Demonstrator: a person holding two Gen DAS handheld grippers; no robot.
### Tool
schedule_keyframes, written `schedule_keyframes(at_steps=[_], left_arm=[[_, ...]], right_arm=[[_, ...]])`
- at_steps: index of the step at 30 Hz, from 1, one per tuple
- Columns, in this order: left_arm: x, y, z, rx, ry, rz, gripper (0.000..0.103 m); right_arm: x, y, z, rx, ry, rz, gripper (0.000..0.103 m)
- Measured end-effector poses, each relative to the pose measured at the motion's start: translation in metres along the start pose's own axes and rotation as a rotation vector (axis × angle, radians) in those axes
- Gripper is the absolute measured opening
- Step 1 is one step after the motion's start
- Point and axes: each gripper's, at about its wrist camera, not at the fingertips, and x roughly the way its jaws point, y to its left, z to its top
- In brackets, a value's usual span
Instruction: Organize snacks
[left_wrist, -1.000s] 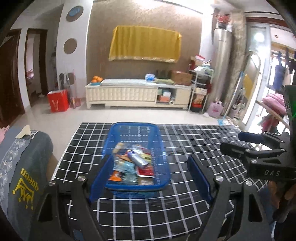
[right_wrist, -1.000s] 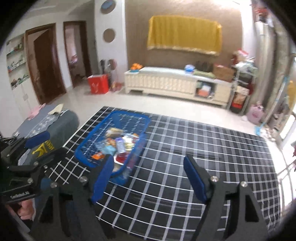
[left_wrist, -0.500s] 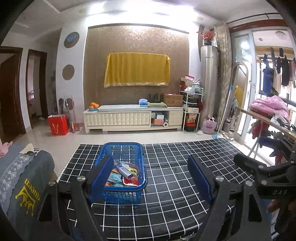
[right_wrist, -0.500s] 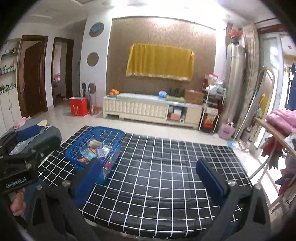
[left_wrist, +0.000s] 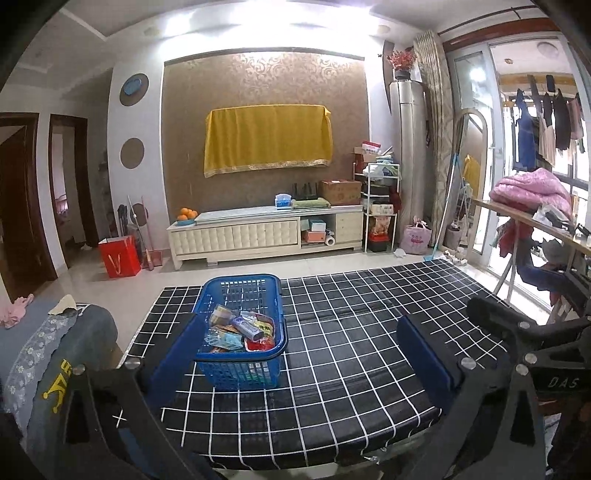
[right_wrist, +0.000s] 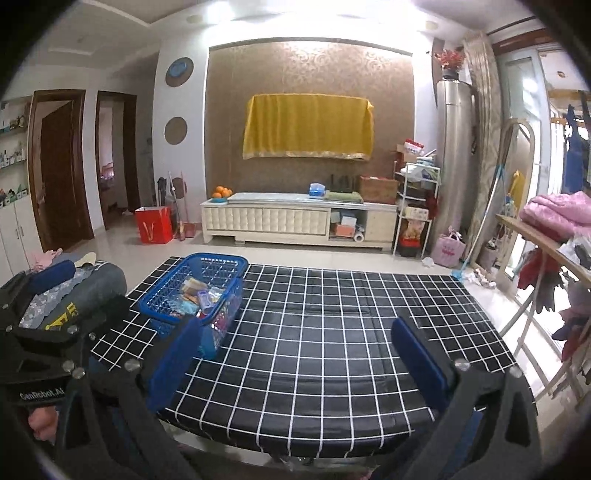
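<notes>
A blue plastic basket (left_wrist: 236, 373) stands on the left part of a table covered in black checked cloth (left_wrist: 351, 350). Several snack packets (left_wrist: 240, 326) lie in it. My left gripper (left_wrist: 299, 325) hangs before the table's near edge; its jaws are opening, with nothing gripped, and the basket is farther off behind its left finger. In the right wrist view the basket (right_wrist: 218, 258) with the snack packets (right_wrist: 199, 291) sits to the left on the cloth (right_wrist: 332, 314). My right gripper (right_wrist: 295, 328) is open and empty over the cloth.
A grey cushion with yellow lettering (left_wrist: 55, 350) lies left of the table. Beyond the table are tiled floor, a white low cabinet (left_wrist: 258, 232) and a red bag (left_wrist: 120, 256). A rack with a pink blanket (left_wrist: 528, 192) stands at the right.
Both grippers have drawn back from the basket toward the table's near edge, and both views have tilted up. The jaws of both have spread wider. The basket has stayed in place.
</notes>
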Motion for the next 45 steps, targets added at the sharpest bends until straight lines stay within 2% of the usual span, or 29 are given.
schedule_keyframes(at_steps=[21,45], left_arm=[[-0.009,0.003,-0.002,-0.026,0.007,0.011,0.103],[-0.016,0.001,-0.001,-0.032,0.018,0.006,0.103]], right_arm=[[-0.009,0.006,-0.003,0.01,-0.005,0.049,0.103],[-0.013,0.005,-0.002,0.015,-0.013,0.057,0.103]])
